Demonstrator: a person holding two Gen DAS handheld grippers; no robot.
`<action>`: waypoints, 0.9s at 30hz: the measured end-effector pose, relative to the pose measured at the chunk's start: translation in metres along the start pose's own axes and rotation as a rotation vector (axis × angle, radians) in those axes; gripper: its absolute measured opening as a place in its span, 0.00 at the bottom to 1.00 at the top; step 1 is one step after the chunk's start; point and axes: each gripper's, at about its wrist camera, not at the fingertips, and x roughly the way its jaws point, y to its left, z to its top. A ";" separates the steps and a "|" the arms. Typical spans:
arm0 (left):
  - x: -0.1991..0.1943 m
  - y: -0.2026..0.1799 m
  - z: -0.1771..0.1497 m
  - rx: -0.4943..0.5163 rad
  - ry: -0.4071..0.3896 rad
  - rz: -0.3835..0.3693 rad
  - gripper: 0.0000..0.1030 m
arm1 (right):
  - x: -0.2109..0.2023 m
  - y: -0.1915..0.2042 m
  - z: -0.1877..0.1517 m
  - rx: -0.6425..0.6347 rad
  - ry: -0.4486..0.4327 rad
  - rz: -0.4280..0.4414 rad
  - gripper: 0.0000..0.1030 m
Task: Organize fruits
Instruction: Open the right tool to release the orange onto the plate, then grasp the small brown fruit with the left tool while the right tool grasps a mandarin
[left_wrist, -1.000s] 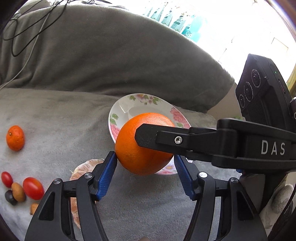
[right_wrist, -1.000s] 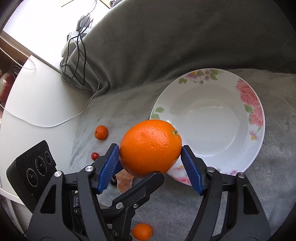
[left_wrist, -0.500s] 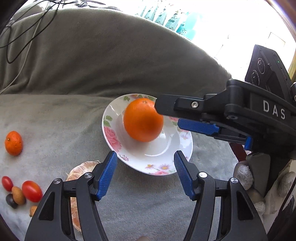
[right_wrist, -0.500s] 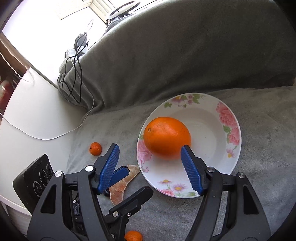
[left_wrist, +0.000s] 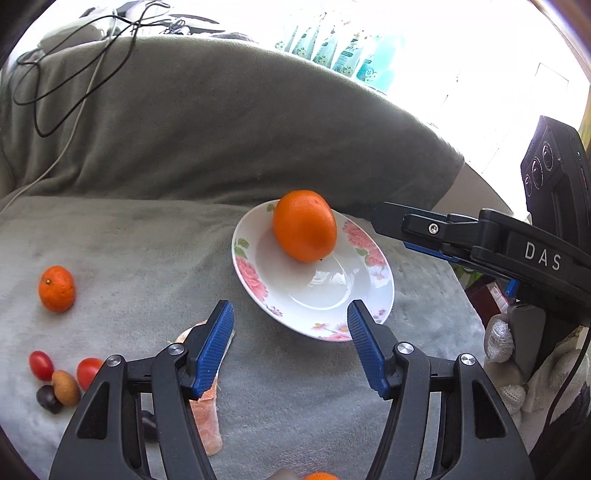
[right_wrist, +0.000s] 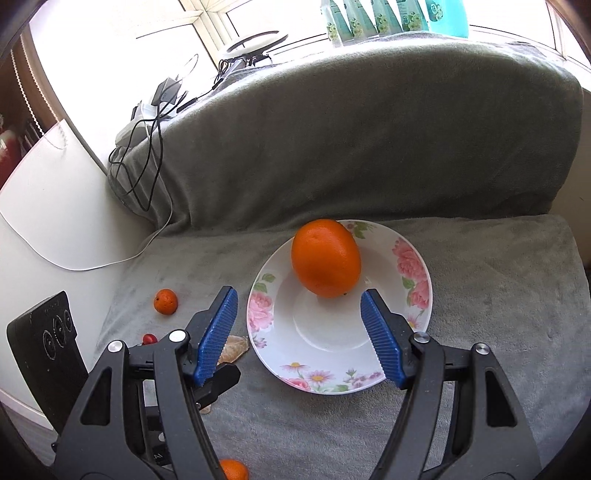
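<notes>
Big orange now sits in the floral plate, both tongs empty

A second ago the large orange (right_wrist: 325, 257) was pinched between the blue pads of the right gripper (right_wrist: 299, 334) above the plate (right_wrist: 415, 295); now it lies free on the plate's far side, leaning toward the rim, and the right gripper has pulled back and up with its jaws standing apart, nothing between them. The left gripper (left_wrist: 291, 345) hangs near the plate's near edge, jaws also apart and empty, hardly shifted. One fruit is placed, I judge; still loose on the grey blanket (left_wrist: 140, 258) are a small mandarin (left_wrist: 56, 288), two cherry tomatoes (left_wrist: 41, 364), a brown and a dark fruit beside them, and a peeled citrus piece (left_wrist: 207, 410) under the left jaw
</notes>
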 end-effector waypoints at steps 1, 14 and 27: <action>-0.004 0.001 0.000 0.003 -0.006 0.003 0.62 | -0.002 0.002 -0.001 -0.013 -0.008 -0.011 0.70; -0.044 0.032 -0.007 0.012 -0.079 0.089 0.62 | -0.025 0.015 -0.022 -0.096 -0.070 -0.031 0.81; -0.088 0.085 -0.022 -0.051 -0.146 0.177 0.62 | -0.039 0.040 -0.039 -0.155 -0.074 -0.002 0.98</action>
